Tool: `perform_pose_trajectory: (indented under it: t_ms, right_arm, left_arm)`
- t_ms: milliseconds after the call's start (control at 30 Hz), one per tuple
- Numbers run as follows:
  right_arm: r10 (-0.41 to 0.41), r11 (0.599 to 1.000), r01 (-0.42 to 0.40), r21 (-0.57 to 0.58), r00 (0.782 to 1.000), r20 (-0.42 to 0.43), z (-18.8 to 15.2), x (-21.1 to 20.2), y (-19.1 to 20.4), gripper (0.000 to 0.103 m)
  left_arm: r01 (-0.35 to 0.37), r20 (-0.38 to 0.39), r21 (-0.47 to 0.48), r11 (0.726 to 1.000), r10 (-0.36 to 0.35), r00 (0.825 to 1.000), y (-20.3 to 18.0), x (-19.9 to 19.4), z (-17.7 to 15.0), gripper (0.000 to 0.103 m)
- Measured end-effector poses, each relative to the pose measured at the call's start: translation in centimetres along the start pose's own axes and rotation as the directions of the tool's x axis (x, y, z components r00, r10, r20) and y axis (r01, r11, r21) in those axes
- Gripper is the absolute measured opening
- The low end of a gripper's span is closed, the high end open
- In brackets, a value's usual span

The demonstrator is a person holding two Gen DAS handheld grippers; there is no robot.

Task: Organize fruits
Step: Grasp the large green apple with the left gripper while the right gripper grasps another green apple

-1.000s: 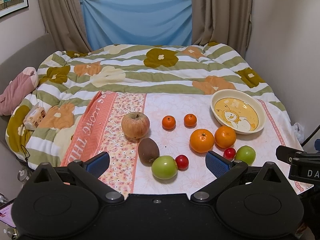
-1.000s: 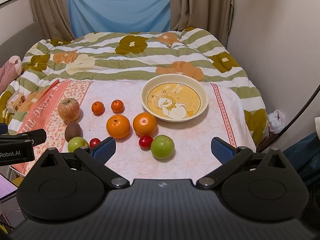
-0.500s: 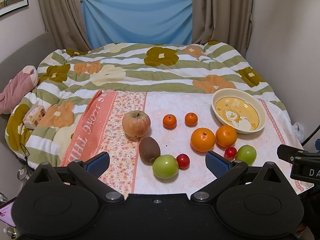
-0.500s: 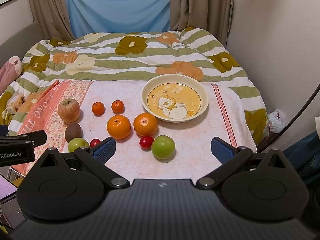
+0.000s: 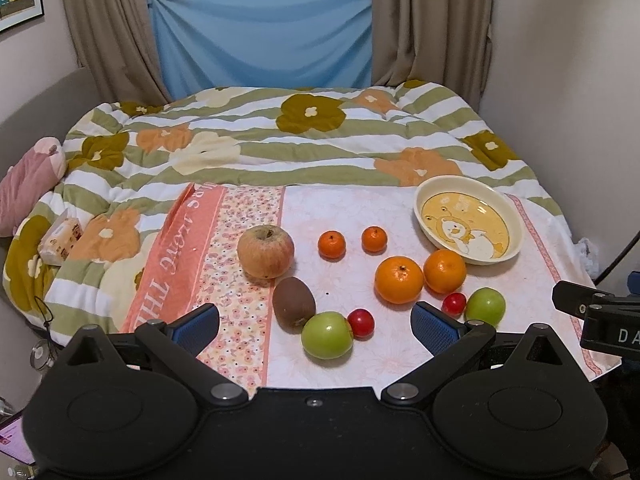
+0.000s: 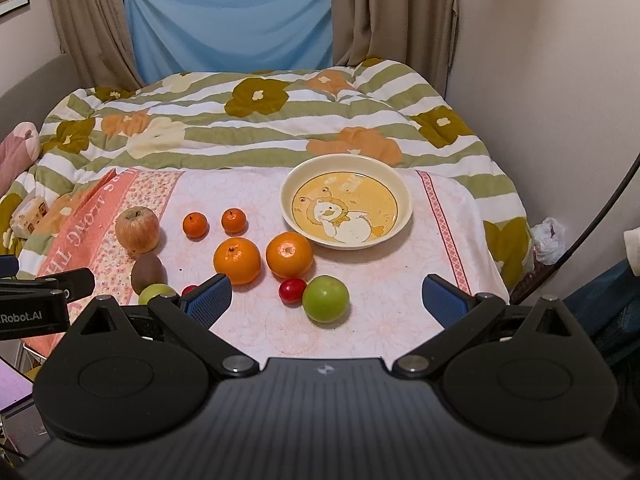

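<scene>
Both grippers, left (image 5: 314, 322) and right (image 6: 326, 298), hovered at the near edge with jaws spread wide, holding nothing. Beyond them, fruit lay loose on the cloth (image 6: 384, 280): green apples, what looked like cherry tomatoes, a kiwi (image 5: 294, 305), oranges, a red apple (image 5: 265, 251). Farther right sat the bowl (image 6: 403, 200).

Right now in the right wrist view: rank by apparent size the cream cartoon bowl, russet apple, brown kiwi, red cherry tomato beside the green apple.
1. cream cartoon bowl
2. russet apple
3. brown kiwi
4. red cherry tomato
All clearly distinct.
</scene>
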State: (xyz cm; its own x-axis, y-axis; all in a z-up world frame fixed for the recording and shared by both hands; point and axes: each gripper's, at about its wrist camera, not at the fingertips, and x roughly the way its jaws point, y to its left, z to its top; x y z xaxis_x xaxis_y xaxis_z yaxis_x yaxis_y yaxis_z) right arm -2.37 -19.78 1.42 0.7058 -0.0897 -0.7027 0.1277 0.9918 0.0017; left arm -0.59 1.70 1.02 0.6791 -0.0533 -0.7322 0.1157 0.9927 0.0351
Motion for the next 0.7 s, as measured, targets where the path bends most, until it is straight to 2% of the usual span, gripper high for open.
perform_pose_trajectory:
  t_ms: [267,433,700]
  right_arm:
    - [0.006,1.0,-0.006,-0.004,1.0,-0.002,-0.5,1.0,0.1,0.103]
    - [0.049,0.998,-0.05,-0.03,0.998,-0.042,-1.2,4.1,-0.5,0.103]
    - [0.109,0.983,-0.122,-0.134,0.989,-0.102,-2.3,10.9,-1.6,0.103]
  left_arm:
    - [0.065,-0.006,0.004,0.998,-0.065,0.998,0.7,1.5,-0.7,0.103]
    - [0.044,-0.038,-0.008,0.999,-0.044,0.998,0.1,3.6,-1.5,0.101]
    - [-0.05,-0.079,0.003,0.999,0.05,0.996,-1.8,8.7,-3.1,0.094]
